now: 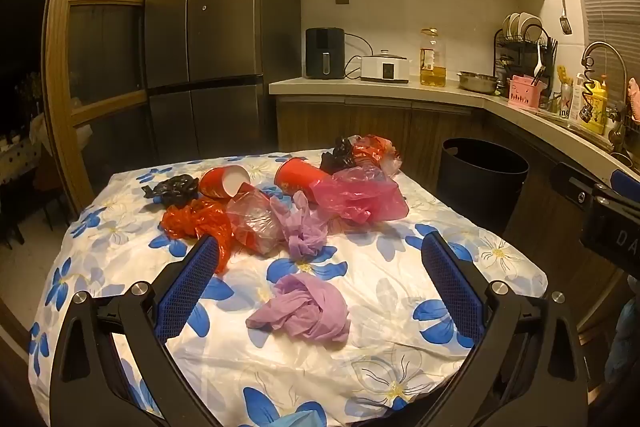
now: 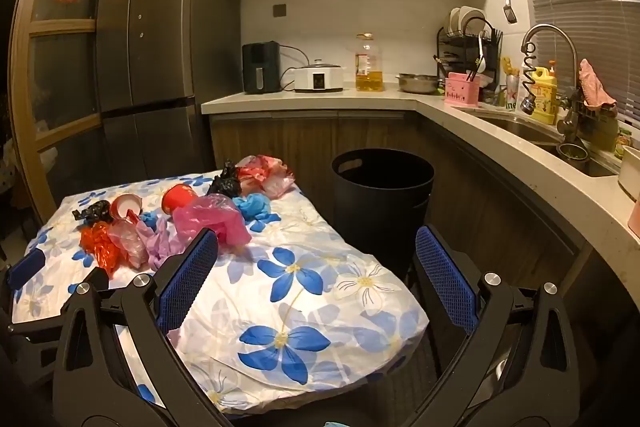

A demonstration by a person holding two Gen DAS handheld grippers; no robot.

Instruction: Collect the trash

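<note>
Both grippers gaped empty; the crumpled purple glove (image 1: 302, 309) lay on the tablecloth (image 1: 380, 367) just ahead between the left gripper (image 1: 320, 291) fingers, well left of the right gripper (image 2: 316, 283).

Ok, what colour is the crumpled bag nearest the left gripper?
Light purple, lying on the blue-flowered tablecloth; clearest in the left wrist view.

- The left black tongs with blue ridged pads (image 1: 318, 267) stood wide open, tilted slightly downward, gripping nothing.
- The right black, blue-padded tongs (image 2: 316, 263) likewise gaped, empty.
</note>
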